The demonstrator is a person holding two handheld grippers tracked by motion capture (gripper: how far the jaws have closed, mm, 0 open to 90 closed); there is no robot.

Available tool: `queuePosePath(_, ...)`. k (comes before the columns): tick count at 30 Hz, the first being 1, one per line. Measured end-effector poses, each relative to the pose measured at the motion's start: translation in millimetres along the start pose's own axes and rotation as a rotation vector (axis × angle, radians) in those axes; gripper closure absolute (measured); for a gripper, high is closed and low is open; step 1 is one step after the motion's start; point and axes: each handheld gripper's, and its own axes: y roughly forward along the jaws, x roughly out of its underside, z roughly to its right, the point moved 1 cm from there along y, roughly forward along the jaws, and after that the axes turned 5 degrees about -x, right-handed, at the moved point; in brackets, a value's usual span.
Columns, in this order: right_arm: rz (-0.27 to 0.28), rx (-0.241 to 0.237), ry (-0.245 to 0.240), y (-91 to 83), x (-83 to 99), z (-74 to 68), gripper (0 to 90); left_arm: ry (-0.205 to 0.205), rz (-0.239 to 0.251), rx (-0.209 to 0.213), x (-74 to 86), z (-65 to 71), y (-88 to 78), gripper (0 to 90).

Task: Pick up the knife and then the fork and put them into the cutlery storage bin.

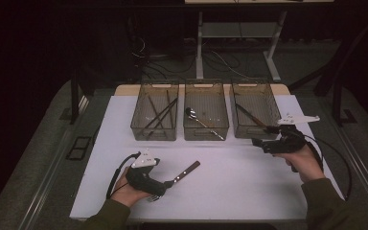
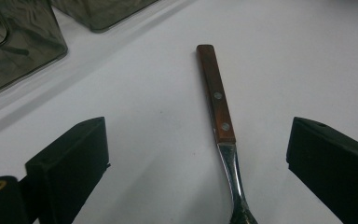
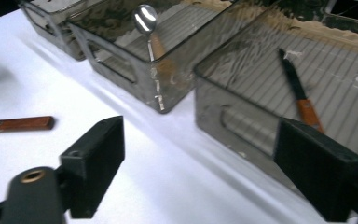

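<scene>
The fork (image 2: 218,100), with its wooden handle and 2 rivets, lies flat on the white surface (image 1: 249,182), between the spread jaws of the left tongs (image 1: 170,182); the pads stand clear of it on both sides. Its metal neck runs back toward the tongs, and its head is cut off at the bottom edge of the left gripper view. No brand or writing can be read on the handle.

The right tongs (image 1: 258,142) hover just in front of the right bin (image 1: 255,109), jaws spread with nothing between them. That bin holds a knife (image 3: 297,95). The middle bin (image 1: 205,109) holds a spoon (image 3: 145,21), and the left bin (image 1: 155,111) holds chopsticks (image 1: 160,115). All 3 bins stand side by side.
</scene>
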Motion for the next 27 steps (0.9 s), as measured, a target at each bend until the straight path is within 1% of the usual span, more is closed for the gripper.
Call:
queuePosePath(2,0.007,-0.01,-0.006,0.0,5.4,-8.2,15.8,0.001,0.001,-0.006,-0.6,-0.3,-0.5,8.8)
queuePosePath(4,0.029,-0.014,-0.01,-0.2,12.7,-16.3,15.8,-0.001,0.001,-0.01,-1.7,0.0,-1.1,12.5)
queuePosePath(6,0.043,-0.041,-0.015,0.2,21.7,-22.5,14.1,-0.005,0.004,-0.012,-2.9,0.4,-1.1,14.8)
queuePosePath(12,0.033,-0.079,-0.031,1.7,44.5,-36.5,14.1,-0.015,-0.007,0.001,-5.1,0.3,-1.0,23.2)
queuePosePath(13,0.037,-0.081,-0.036,1.2,47.0,-38.1,14.1,-0.018,-0.007,0.003,-5.4,0.4,-0.5,25.0)
queuePosePath(15,0.056,-0.086,-0.026,-0.2,52.0,-41.0,14.0,-0.025,-0.009,0.009,-6.4,1.4,0.8,28.7)
queuePosePath(16,0.059,-0.093,-0.025,-1.2,54.5,-42.0,14.0,-0.028,-0.013,0.012,-6.9,2.0,1.4,30.7)
queuePosePath(18,0.065,-0.092,-0.013,-2.2,60.1,-44.0,14.0,-0.027,-0.022,0.019,-8.0,3.9,3.8,35.3)
queuePosePath(21,0.05,-0.094,-0.027,-3.6,67.9,-46.5,14.0,-0.019,-0.038,0.032,-9.2,7.7,8.8,41.3)
queuePosePath(23,0.044,-0.085,-0.021,-5.0,72.7,-48.3,14.0,-0.02,-0.049,0.039,-10.4,9.4,11.9,44.9)
queuePosePath(24,0.041,-0.085,-0.02,-5.9,75.1,-49.2,14.0,-0.012,-0.059,0.04,-11.2,9.6,13.0,46.7)
queuePosePath(26,0.032,-0.086,-0.02,-7.6,79.1,-51.4,14.0,-0.025,-0.065,0.041,-12.5,10.9,15.7,51.4)
queuePosePath(27,0.029,-0.086,-0.024,-8.7,80.5,-52.6,14.0,-0.012,-0.067,0.042,-13.3,9.9,17.1,53.3)
